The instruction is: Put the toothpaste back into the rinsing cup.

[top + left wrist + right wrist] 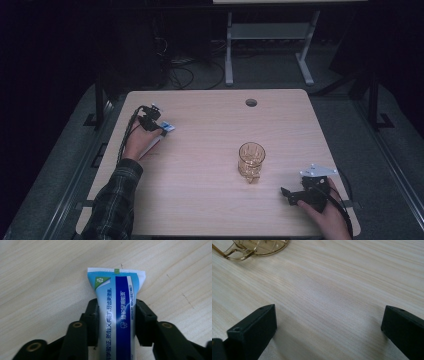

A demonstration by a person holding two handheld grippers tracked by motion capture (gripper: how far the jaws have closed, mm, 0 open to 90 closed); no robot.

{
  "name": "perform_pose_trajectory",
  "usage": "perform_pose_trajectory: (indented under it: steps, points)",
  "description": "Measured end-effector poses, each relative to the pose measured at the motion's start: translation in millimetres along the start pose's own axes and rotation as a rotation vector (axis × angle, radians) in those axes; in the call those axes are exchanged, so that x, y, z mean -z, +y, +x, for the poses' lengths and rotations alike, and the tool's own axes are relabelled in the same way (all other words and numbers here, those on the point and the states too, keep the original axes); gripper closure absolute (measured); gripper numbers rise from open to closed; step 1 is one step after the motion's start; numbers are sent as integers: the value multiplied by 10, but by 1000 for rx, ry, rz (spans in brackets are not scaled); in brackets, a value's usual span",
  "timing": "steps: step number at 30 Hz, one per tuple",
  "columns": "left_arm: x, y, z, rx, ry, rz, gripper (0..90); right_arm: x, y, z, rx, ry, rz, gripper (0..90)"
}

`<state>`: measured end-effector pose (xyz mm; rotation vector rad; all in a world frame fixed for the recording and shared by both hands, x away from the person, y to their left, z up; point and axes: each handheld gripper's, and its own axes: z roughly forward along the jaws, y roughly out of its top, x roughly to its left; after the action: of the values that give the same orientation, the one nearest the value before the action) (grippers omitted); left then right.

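Near table's (pixel 210 210) left edge, left claw (pixel 116 311) pinching toothpaste tube (pixel 116 297) (right claw (pixel 329 325) spread).

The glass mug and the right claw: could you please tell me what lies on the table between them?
Nothing: in the high view, bare wooden table separates the glass mug from the right claw. The right gripper view shows the same bare stretch.

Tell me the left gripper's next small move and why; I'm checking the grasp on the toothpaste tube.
Probably lift the toothpaste tube a little. In the left gripper view, the left gripper has both pads against the tube's sides, with the tube lying flat on the table. A short raise would test the hold.
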<state>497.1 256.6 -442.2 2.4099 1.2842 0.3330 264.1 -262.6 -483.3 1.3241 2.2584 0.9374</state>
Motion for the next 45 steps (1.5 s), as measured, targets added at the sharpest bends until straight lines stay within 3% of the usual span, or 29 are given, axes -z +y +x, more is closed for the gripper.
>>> perform_pose_trajectory:
  steps: [5, 12, 19, 27, 45]
  points:
    - [40, -3, -7, -3, 1, -2, 667, 0, 0, 0, 0, 0, 0, 0]
    - [88, -31, 33, 2, -29, -20, 680, 0, 0, 0, 0, 0, 0, 0]
    - [270, -39, 50, 21, -54, -105, 681, 0, 0, 0, 0, 0, 0, 0]
    - [434, -65, 68, 20, -62, -151, 685, 0, 0, 0, 0, 0, 0, 0]
    - [928, -251, 85, 35, -123, -335, 700, 0, 0, 0, 0, 0, 0, 0]
